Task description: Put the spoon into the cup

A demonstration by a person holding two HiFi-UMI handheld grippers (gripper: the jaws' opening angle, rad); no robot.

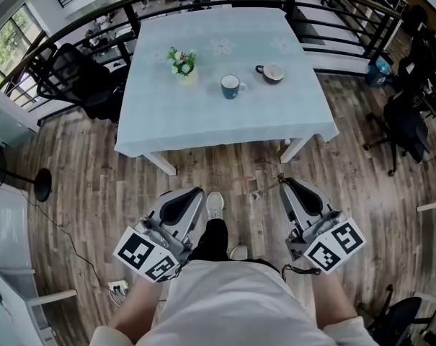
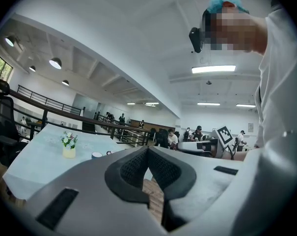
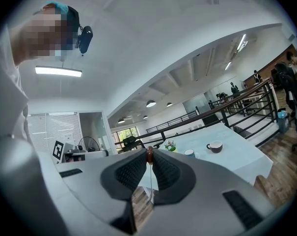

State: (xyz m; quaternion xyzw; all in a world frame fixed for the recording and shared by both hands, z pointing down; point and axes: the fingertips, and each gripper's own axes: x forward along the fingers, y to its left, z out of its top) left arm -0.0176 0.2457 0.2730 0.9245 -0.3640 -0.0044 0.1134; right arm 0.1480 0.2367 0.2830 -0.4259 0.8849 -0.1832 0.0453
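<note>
A blue cup (image 1: 232,86) stands mid-table on the pale blue cloth (image 1: 203,114), with a dark cup (image 1: 272,73) to its right. I stand back from the table, both grippers low over the wooden floor. My right gripper (image 1: 282,181) is shut on a thin spoon (image 1: 264,189) that sticks out to the left. In the right gripper view the spoon's brown end (image 3: 149,155) is pinched at the tips of the right gripper (image 3: 149,154), and the blue cup (image 3: 189,153) is far ahead. My left gripper (image 1: 198,191) (image 2: 148,149) is shut with nothing in it.
A small flower pot (image 1: 183,65) stands left of the blue cup. A black railing (image 1: 131,9) runs behind the table. Black office chairs (image 1: 81,78) stand at the left and at the right (image 1: 408,121). A fan base (image 1: 43,184) sits on the floor at the left.
</note>
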